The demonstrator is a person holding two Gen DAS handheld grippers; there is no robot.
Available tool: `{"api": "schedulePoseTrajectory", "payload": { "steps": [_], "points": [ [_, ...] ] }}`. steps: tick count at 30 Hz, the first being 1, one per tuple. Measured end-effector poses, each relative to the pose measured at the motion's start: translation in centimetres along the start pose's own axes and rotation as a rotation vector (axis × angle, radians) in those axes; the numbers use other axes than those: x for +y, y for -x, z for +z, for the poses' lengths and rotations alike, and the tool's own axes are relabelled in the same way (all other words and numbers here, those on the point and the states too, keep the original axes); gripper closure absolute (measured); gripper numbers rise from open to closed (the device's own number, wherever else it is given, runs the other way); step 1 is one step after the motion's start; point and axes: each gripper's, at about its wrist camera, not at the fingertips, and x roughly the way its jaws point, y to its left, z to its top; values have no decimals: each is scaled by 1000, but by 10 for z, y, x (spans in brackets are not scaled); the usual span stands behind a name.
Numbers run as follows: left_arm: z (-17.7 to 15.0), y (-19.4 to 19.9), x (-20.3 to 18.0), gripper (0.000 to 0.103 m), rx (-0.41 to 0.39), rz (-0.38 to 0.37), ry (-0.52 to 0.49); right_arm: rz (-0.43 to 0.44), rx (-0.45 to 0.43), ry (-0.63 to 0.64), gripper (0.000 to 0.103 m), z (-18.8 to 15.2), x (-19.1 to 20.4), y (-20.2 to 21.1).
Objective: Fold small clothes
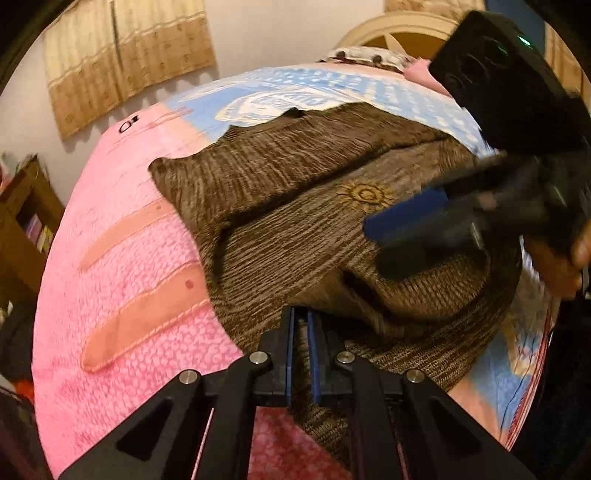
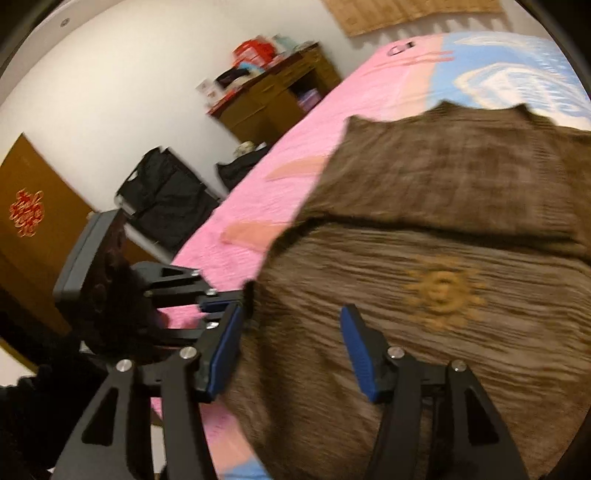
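A brown knitted sweater (image 1: 295, 206) with a gold sun emblem (image 1: 365, 195) lies partly folded on a pink and blue bedspread (image 1: 122, 280). My left gripper (image 1: 300, 325) is shut on the sweater's near edge, with knit fabric pinched between its blue pads. My right gripper (image 2: 291, 332) is open and empty, hovering over the sweater (image 2: 424, 258) just below the emblem (image 2: 441, 290). The right gripper shows blurred in the left wrist view (image 1: 413, 225), above the sweater's right side. The left gripper appears in the right wrist view (image 2: 218, 306) at the sweater's left edge.
A wooden headboard (image 1: 399, 29) and pillows stand at the bed's far end. A wooden desk (image 2: 280, 92) with clutter, a black bag on a rack (image 2: 166, 195) and a brown door (image 2: 29, 221) stand beside the bed. Curtains (image 1: 125, 55) hang on the wall.
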Motion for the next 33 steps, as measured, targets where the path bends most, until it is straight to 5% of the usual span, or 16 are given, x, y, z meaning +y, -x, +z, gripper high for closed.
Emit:
{"api": "schedulePoseTrajectory", "payload": {
  "steps": [8, 14, 15, 17, 19, 25, 33],
  "points": [
    [-12, 11, 11, 96, -1, 35, 2, -63, 123, 139, 41, -11, 14, -29],
    [-13, 15, -5, 96, -4, 31, -134, -71, 139, 239, 33, -20, 25, -40],
    [-11, 13, -8, 96, 9, 29, -160, -92, 139, 278, 37, -22, 30, -44],
    [-8, 10, -12, 96, 21, 34, -202, -196, 155, 367, 80, -27, 35, -48],
    [-3, 11, -13, 96, 16, 31, -232, -169, 142, 308, 88, -22, 27, -42],
    [13, 7, -18, 96, -11, -18, -259, -67, 55, 144, 88, -11, -4, -7],
    [22, 3, -27, 96, -31, -77, -345, -18, 111, 243, 88, -15, 4, 7]
  ]
}}
